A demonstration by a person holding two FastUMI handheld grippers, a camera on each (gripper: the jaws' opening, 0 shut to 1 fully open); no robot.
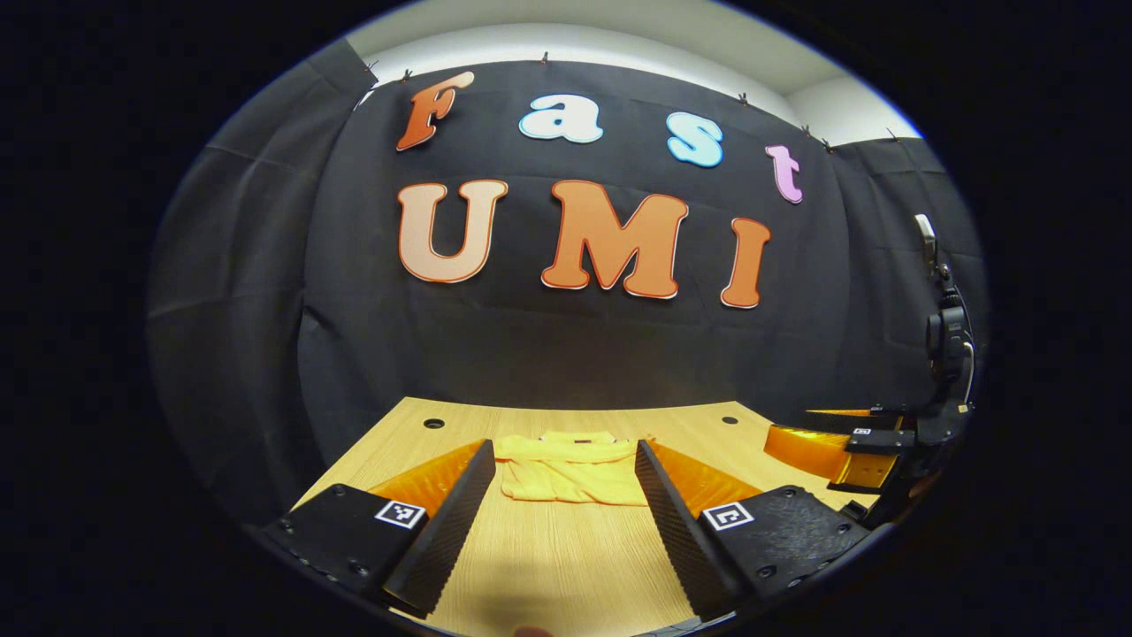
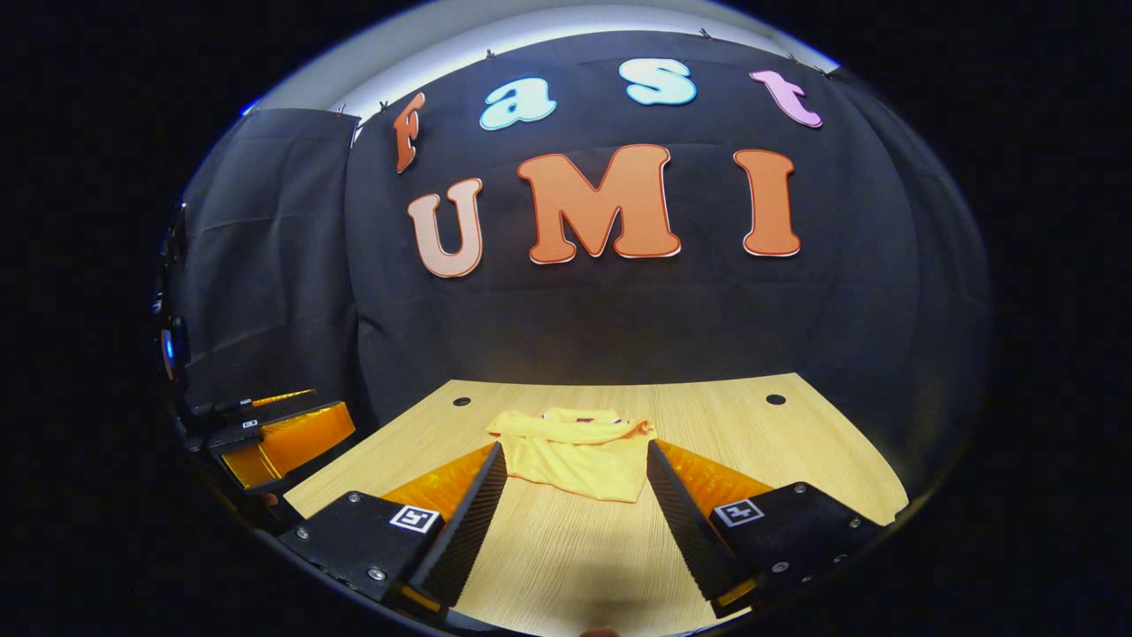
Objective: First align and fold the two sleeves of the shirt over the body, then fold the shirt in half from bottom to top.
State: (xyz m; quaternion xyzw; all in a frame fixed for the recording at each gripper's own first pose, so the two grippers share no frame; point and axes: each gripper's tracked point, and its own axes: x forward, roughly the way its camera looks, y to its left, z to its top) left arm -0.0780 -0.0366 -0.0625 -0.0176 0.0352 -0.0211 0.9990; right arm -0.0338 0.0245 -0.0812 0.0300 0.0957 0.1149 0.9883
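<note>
A yellow shirt (image 1: 570, 469) lies folded into a compact bundle on the wooden table (image 1: 566, 557), collar toward the far wall. In the right gripper view the shirt (image 2: 579, 451) rests just beyond the fingertips. My left gripper (image 1: 562, 460) hovers open above the near part of the table, short of the shirt, with nothing between its fingers. My right gripper (image 2: 575, 460) is open too, also short of the shirt and holding nothing. The right gripper (image 1: 871, 447) appears at the right edge of the left gripper view, and the left gripper (image 2: 265, 425) at the left edge of the right gripper view.
Two round holes (image 1: 433, 423) (image 1: 729, 420) sit near the table's far corners. Black cloth walls close in the back and sides. Bare wood (image 2: 566, 548) spreads between the shirt and the near edge.
</note>
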